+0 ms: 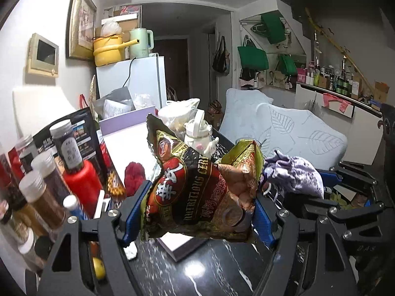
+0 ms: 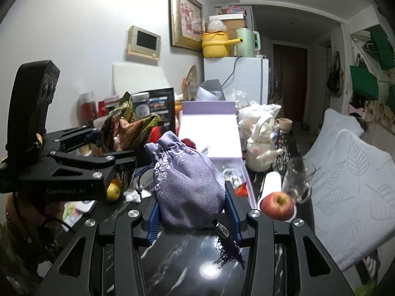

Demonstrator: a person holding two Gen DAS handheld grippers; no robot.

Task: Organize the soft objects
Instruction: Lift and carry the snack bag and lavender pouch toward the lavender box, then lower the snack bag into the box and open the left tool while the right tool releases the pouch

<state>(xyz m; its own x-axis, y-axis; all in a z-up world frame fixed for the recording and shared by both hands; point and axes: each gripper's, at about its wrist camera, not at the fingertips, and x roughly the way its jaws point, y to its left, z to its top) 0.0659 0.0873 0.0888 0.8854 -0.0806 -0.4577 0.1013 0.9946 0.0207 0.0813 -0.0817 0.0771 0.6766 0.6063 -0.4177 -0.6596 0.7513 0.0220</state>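
Observation:
My left gripper [image 1: 197, 212] is shut on a crinkled brown and green cereal bag [image 1: 197, 187], held in the air above the black marble counter [image 1: 209, 271]. To its right in the left wrist view hangs a purple drawstring pouch [image 1: 293, 175]. That pouch [image 2: 187, 185] sits between the blue pads of my right gripper [image 2: 192, 209], which is shut on it, its tassel [image 2: 228, 251] dangling below. In the right wrist view the left gripper [image 2: 111, 148] shows at the left with the cereal bag [image 2: 126, 133]. An open lilac box [image 2: 209, 133] lies behind the pouch.
Jars and a red bottle [image 1: 81, 182] crowd the left. A white teapot [image 2: 261, 148], a red apple [image 2: 277, 204], a glass mug [image 2: 296, 182] and a white roll [image 2: 271, 182] stand on the counter at the right. A yellow fruit [image 2: 113, 192] lies left. A leaf-patterned cushion [image 2: 350, 185] is beside the counter.

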